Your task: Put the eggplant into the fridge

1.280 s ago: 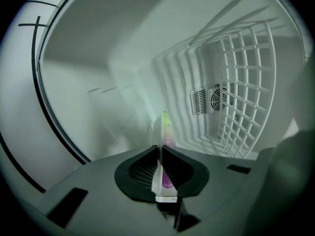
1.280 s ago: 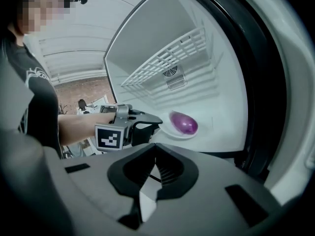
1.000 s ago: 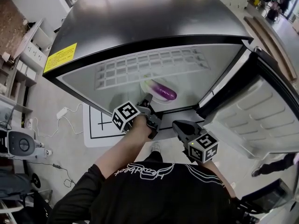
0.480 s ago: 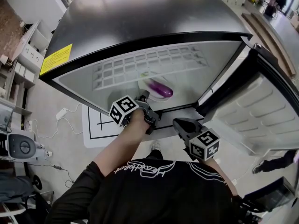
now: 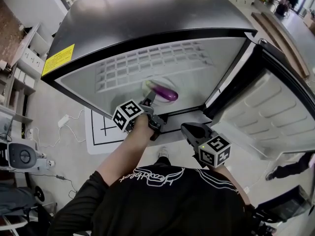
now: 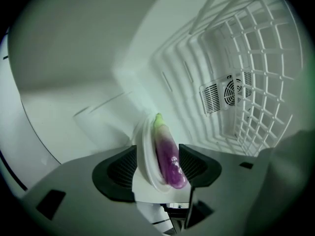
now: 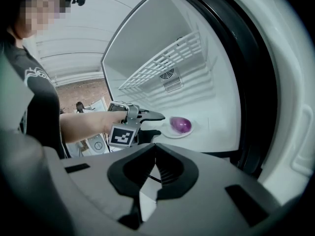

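Observation:
A purple eggplant (image 5: 165, 93) with a green tip lies on a small white plate (image 5: 150, 86) on the floor of the open fridge (image 5: 147, 14). My left gripper (image 5: 155, 107) reaches into the fridge. Its jaws are opening and stand on either side of the plate's near rim (image 6: 145, 151) and the eggplant (image 6: 167, 159), with the pads off them. In the right gripper view the left gripper (image 7: 157, 123) sits just in front of the plate (image 7: 170, 133). My right gripper (image 5: 186, 128) hangs outside the fridge opening, shut on nothing (image 7: 153, 168).
A white wire shelf (image 5: 152, 65) spans the fridge above the plate. A fan vent (image 6: 231, 90) sits on the back wall. The fridge door (image 5: 280, 117) stands open at the right. Cables and a grey device (image 5: 22, 156) lie on the floor at the left.
The plate with the eggplant and my left gripper have shifted slightly left and deeper into the fridge. The right gripper has kept still.

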`<action>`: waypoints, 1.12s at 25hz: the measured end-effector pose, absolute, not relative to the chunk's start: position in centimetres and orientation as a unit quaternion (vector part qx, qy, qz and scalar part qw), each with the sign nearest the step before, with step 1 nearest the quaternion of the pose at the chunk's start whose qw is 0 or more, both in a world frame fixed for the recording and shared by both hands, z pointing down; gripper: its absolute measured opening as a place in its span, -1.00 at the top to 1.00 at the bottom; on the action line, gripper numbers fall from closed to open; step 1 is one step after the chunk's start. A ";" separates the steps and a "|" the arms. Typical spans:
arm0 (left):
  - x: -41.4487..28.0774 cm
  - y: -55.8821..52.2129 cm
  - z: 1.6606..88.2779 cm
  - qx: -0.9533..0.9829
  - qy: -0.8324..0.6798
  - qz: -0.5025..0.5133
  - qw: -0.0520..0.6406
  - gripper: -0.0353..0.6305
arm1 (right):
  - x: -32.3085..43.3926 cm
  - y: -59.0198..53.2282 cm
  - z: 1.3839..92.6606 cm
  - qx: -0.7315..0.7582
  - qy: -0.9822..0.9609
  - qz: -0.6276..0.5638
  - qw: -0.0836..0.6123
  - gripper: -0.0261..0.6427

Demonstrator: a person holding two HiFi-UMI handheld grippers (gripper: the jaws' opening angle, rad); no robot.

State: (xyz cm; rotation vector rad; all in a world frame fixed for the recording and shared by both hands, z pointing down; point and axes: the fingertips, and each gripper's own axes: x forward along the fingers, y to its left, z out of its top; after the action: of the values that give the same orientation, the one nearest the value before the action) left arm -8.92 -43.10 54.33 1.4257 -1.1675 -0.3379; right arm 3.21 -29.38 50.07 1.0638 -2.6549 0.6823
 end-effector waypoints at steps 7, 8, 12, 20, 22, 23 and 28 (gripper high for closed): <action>-8.7 -40.1 53.0 0.618 -0.468 -0.173 0.608 0.15 | 3.5 -27.9 48.9 0.356 -0.901 0.232 0.088 0.90; -8.7 -39.4 52.6 0.625 -0.464 -0.171 0.604 0.15 | 3.7 -27.6 48.7 0.356 -0.902 0.230 0.087 0.90; -7.9 -36.4 50.1 0.679 -0.440 -0.148 0.568 0.16 | 4.3 -26.1 47.5 0.353 -0.906 0.222 0.079 0.90; -4.8 -27.5 44.9 0.786 -0.390 -0.098 0.470 0.81 | 5.7 -20.6 44.7 0.340 -0.918 0.193 0.070 0.90; -4.0 -24.9 43.4 0.814 -0.372 -0.088 0.437 0.87 | 6.0 -18.9 43.7 0.334 -0.922 0.183 0.066 0.90; -3.7 -23.7 42.8 0.828 -0.364 -0.082 0.419 0.87 | 6.2 -18.1 43.3 0.331 -0.924 0.178 0.064 0.90; -2.1 -17.2 39.5 0.898 -0.314 -0.053 0.303 0.87 | 6.5 -14.2 41.4 0.313 -0.935 0.159 0.054 0.90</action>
State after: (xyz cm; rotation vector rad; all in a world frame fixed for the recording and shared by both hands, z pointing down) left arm -2.07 -17.16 39.51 2.3796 -0.8328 -0.1396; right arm 6.54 -14.20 41.37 0.9504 -2.8392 0.4829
